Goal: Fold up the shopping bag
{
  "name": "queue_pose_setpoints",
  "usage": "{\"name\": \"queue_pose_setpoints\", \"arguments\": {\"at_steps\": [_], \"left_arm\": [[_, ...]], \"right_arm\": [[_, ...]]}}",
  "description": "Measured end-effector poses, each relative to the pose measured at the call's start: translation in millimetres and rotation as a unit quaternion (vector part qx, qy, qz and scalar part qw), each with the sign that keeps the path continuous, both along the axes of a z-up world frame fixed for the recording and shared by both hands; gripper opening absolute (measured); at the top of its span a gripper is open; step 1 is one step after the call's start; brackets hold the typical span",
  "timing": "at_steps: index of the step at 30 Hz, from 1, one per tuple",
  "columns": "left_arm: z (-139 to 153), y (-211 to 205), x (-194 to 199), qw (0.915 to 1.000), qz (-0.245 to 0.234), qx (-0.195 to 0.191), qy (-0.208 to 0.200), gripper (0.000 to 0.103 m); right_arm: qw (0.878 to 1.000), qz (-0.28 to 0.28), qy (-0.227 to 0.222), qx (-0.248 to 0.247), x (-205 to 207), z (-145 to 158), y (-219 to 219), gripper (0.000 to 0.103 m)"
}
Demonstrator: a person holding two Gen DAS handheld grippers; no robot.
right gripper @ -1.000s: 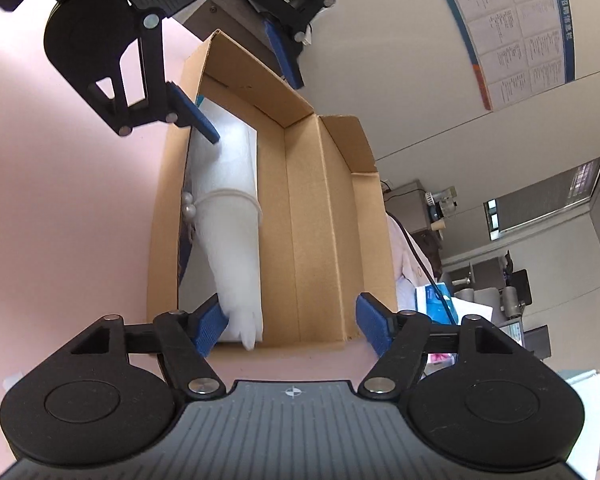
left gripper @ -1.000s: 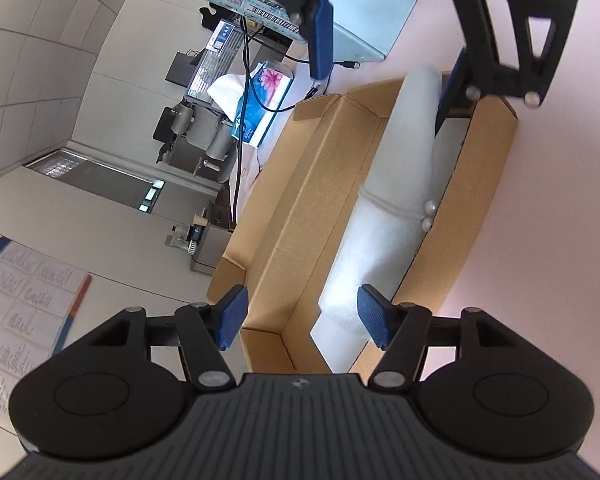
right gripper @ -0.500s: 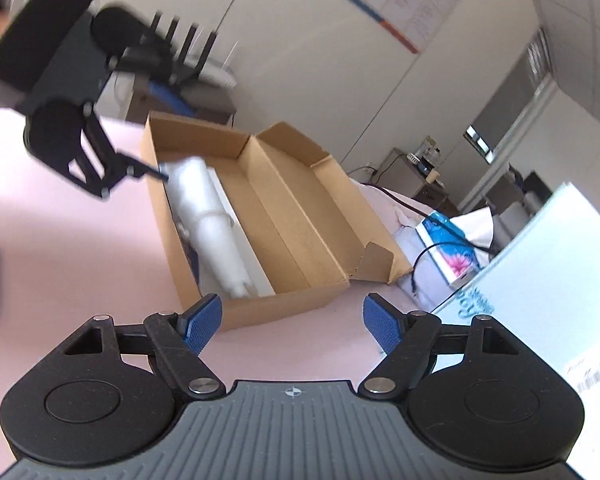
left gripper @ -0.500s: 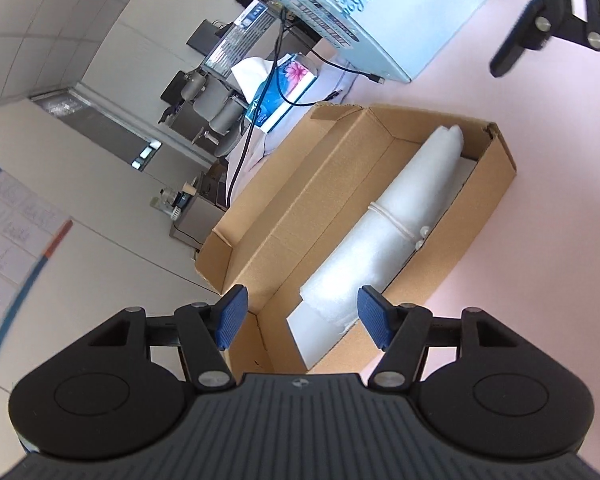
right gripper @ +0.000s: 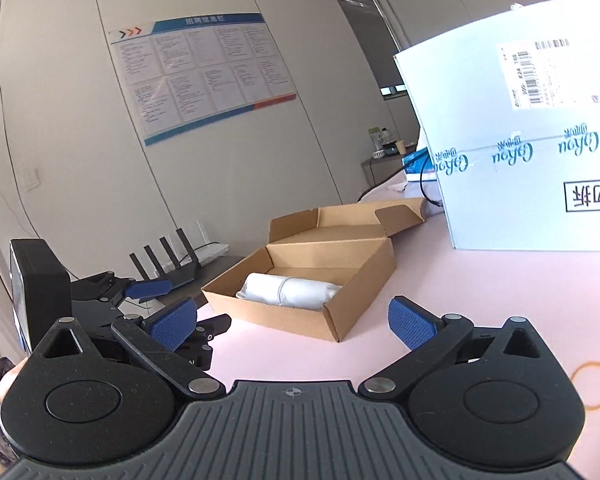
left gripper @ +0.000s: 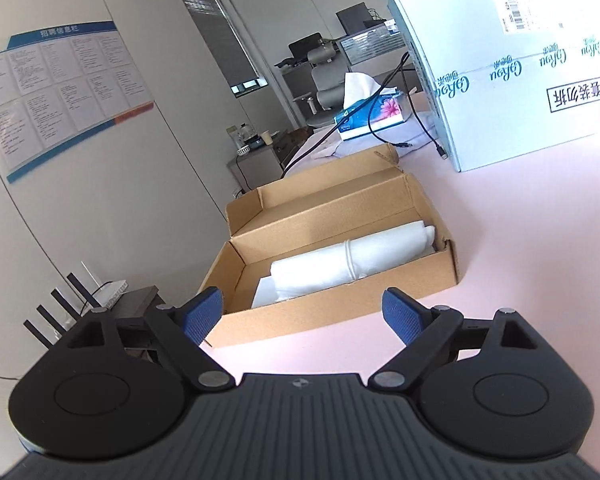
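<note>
The shopping bag (left gripper: pixel 348 260) is a white roll with a band around its middle. It lies inside an open cardboard box (left gripper: pixel 300 316) on the pink table, and shows in the right wrist view too, as the bag (right gripper: pixel 288 290) in the box (right gripper: pixel 352 312). My left gripper (left gripper: pixel 302 314) hangs just short of the box's near wall; its jaws are opening and hold nothing. My right gripper (right gripper: pixel 293 324) is further back over the table, its jaws also opening and empty. At the left of that view is the left gripper's blue pad (right gripper: pixel 148 289).
A big white and blue carton (left gripper: pixel 520 80) stands on the table to the right of the box. A tissue box (left gripper: pixel 370 118) and black cables (left gripper: pixel 420 120) lie behind. A rubber band (right gripper: pixel 592 386) lies on the table at right. A router (right gripper: pixel 180 256) sits beyond the table's left edge.
Both grippers have drawn back from the box and rolled to level. Their jaws have spread wider. The rolled bag stays lying in the box.
</note>
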State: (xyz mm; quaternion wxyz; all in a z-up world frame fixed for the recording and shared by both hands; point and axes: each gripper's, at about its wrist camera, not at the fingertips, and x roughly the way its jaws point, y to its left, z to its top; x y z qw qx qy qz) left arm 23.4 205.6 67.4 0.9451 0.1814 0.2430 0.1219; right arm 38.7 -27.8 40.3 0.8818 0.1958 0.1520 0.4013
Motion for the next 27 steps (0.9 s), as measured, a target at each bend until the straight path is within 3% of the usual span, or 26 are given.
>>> {"name": "queue_pose_setpoints", "arguments": {"at_steps": [5, 9, 14, 18, 21, 24, 27], "left_arm": [[4, -14, -15, 0.9992, 0.014, -0.029, -0.025, 0.103], [7, -23, -24, 0.9978, 0.008, -0.056, -0.035, 0.103], [2, -40, -31, 0.9976, 0.024, -0.004, -0.065, 0.103], [5, -42, -31, 0.9978, 0.030, -0.016, -0.058, 0.103], [2, -44, -28, 0.9980, 0.031, -0.002, -0.055, 0.103], [-1, -50, -31, 0.9972, 0.031, 0.016, -0.066, 0.103], [-2, -52, -39, 0.9960, 0.012, 0.000, -0.088, 0.103]], "right_arm": [[0.999, -0.011, 0.010, 0.032, -9, -9, -17, 0.103], [0.999, -0.016, 0.014, 0.043, -22, -16, -29, 0.103], [0.999, -0.014, 0.008, 0.045, -35, -20, -37, 0.103], [0.998, -0.006, 0.006, 0.055, -39, -21, -40, 0.103], [0.998, 0.002, 0.015, 0.063, -40, -23, -40, 0.103], [0.997, 0.003, 0.015, 0.069, -42, -25, -43, 0.103], [0.997, -0.002, 0.017, 0.082, -44, -28, -51, 0.103]]}}
